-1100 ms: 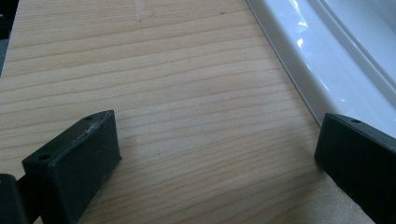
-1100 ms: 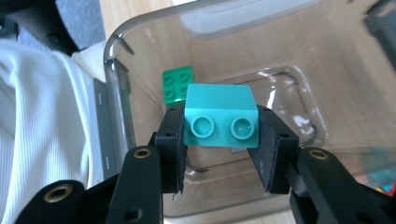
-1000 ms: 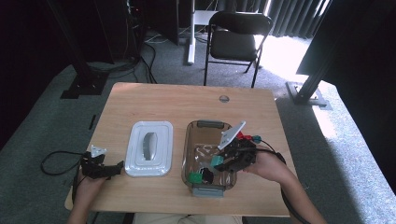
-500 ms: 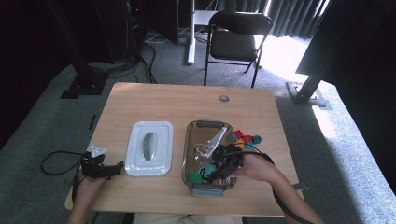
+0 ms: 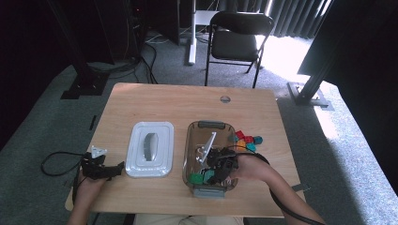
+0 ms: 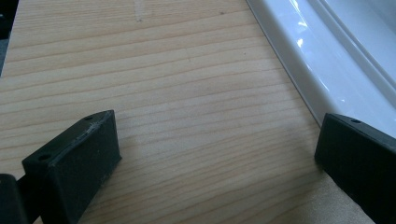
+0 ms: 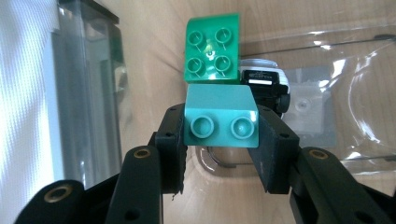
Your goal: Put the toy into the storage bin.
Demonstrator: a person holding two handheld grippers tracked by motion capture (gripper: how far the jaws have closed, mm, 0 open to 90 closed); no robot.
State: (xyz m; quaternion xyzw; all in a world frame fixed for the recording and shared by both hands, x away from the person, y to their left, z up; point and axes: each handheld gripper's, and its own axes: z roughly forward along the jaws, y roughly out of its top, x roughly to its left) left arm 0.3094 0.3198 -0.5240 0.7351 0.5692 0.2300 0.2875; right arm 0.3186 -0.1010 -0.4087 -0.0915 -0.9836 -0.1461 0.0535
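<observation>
Down into the clear bin (image 5: 190,140) has gone the right gripper (image 5: 209,176), which a second ago was higher, above the bin's right rim, near the loose bricks (image 5: 246,139) lying on the surface (image 5: 141,101) just right of it. Its jaws are clamped on a teal brick (image 7: 220,122), now low inside the near end of the bin, just above a green brick (image 7: 212,49) already lying on the floor there. To my eye the drop is close: opening would leave the teal brick beside the green one. Over by the white lid (image 5: 150,154), the left gripper (image 5: 112,169) rests with jaws apart, holding nothing.
</observation>
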